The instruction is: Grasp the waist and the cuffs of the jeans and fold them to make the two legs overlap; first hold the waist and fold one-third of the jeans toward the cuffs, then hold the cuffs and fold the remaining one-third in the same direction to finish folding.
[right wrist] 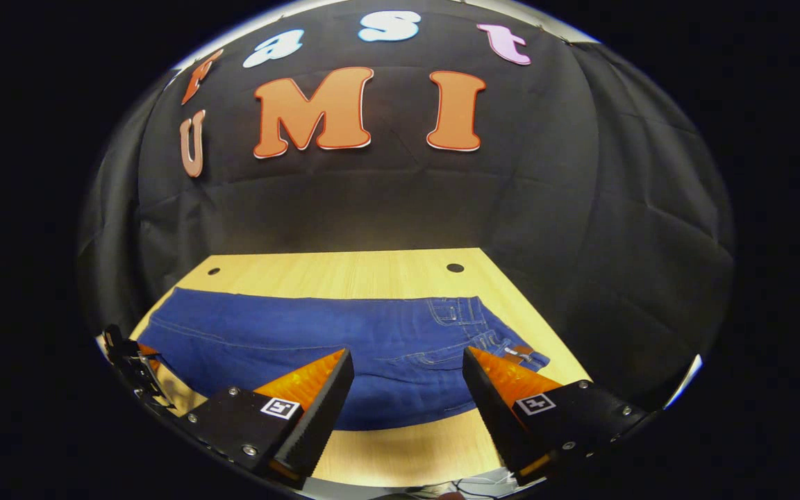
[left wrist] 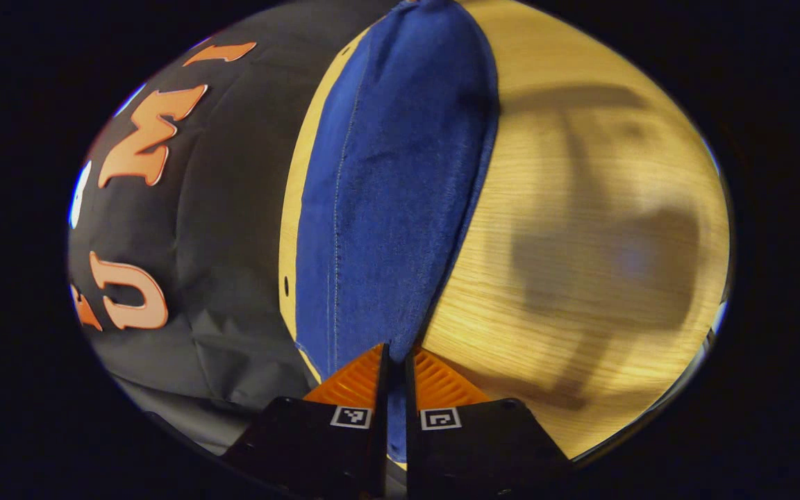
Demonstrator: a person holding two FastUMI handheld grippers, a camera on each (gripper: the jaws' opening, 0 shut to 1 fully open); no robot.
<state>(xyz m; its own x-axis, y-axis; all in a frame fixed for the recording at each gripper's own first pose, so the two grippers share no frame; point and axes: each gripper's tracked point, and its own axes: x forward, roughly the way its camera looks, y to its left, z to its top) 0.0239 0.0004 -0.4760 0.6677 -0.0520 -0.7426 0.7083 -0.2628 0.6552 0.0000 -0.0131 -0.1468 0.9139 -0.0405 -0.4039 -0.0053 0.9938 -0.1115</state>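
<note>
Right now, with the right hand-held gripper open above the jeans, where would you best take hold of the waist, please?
Probably at the waistband corner of the jeans, coming down from the near table edge. The waist lies flat at the right end, its edge exposed on bare wood, just ahead of the open right hand-held gripper.

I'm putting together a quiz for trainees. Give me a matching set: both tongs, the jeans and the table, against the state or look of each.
1 left tongs
2 right tongs
3 jeans
4 table

A open
B light wood with two dark holes
C shut on the cloth's edge
D blue, lying flat

Pairs: 1-C, 2-A, 3-D, 4-B
</note>
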